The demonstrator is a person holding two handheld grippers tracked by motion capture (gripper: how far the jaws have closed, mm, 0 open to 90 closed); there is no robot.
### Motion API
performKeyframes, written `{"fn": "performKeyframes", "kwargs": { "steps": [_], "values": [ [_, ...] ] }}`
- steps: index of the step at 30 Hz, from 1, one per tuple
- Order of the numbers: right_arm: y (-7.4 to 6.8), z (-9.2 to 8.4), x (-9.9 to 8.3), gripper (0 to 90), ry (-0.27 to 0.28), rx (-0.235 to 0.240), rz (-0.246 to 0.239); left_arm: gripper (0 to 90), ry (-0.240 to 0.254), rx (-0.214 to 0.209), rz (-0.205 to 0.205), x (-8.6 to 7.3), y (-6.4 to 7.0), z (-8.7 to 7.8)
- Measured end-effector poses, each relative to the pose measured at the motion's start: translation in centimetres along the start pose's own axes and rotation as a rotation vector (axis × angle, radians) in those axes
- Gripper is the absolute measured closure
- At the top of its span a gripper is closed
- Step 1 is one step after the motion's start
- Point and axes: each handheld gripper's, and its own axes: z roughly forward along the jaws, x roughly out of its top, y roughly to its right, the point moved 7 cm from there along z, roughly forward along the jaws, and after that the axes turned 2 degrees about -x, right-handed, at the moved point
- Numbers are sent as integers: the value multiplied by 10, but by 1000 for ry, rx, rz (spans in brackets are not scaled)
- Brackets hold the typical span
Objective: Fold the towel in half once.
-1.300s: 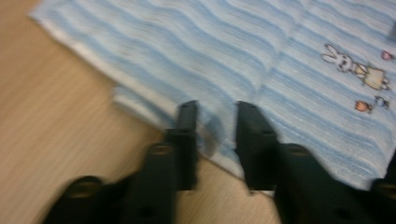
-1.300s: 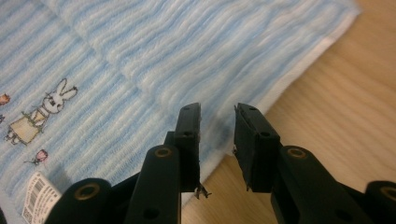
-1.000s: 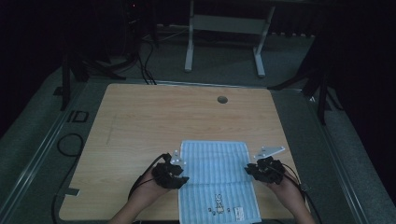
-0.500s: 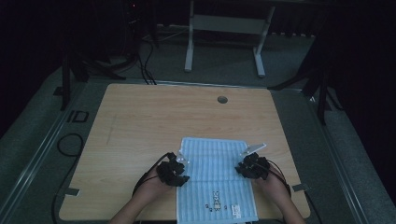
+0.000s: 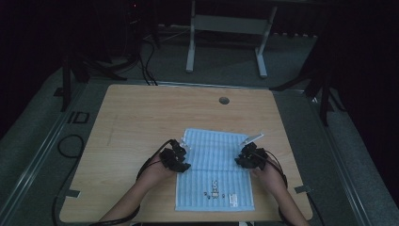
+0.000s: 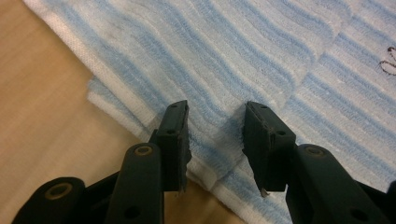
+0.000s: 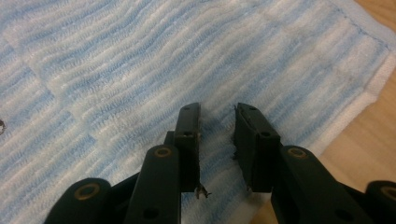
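towel [image 5: 214,169] | left gripper [image 6: 215,135] stood part open, jaws astride a raised fold at the towel's left edge, pads apart | right gripper [image 7: 217,135] had just been opening, jaws part open over a pinch of cloth by the right edge | towel lay flat, folded, at the table's [image 5: 141,117] near edge, right of centre

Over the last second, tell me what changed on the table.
Both hands slid inward along the towel. The right gripper moved in from beyond its right edge, jaws just opening. The left gripper shifted slightly. Neither clamps the cloth. The towel stayed in place on the table.
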Motion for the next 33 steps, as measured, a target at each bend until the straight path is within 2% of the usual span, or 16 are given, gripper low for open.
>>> {"fn": "performKeyframes", "kwargs": {
  "steps": [4, 9, 15, 18, 21, 23, 28, 31, 33],
  "values": [
    [8, 4, 6, 692, -6, 1, 19, 595, -8, 3, 5, 7, -8, 3],
    [17, 9, 14, 684, -13, -5, 38, 594, -11, 5, -11, 15, -18, 6],
    [28, 14, 22, 683, -22, -5, 68, 593, -15, 8, -11, 23, -26, 10],
    [32, 15, 24, 683, -17, 0, 83, 568, 5, 34, -16, 25, -31, 11],
    [32, 15, 23, 683, -8, -2, 93, 565, -3, 47, 5, 23, -27, 11],
    [31, 15, 22, 686, -9, -6, 90, 565, -14, 40, 13, 22, -24, 11],
    [28, 12, 18, 697, -25, 20, 100, 567, -40, 21, 24, 18, -16, 8],
    [22, 9, 13, 700, -22, 20, 87, 567, -55, -16, 27, 14, -10, 5],
    [17, 5, 8, 700, -20, 36, 92, 568, -66, -32, 34, 10, -6, 3]
  ]
}}
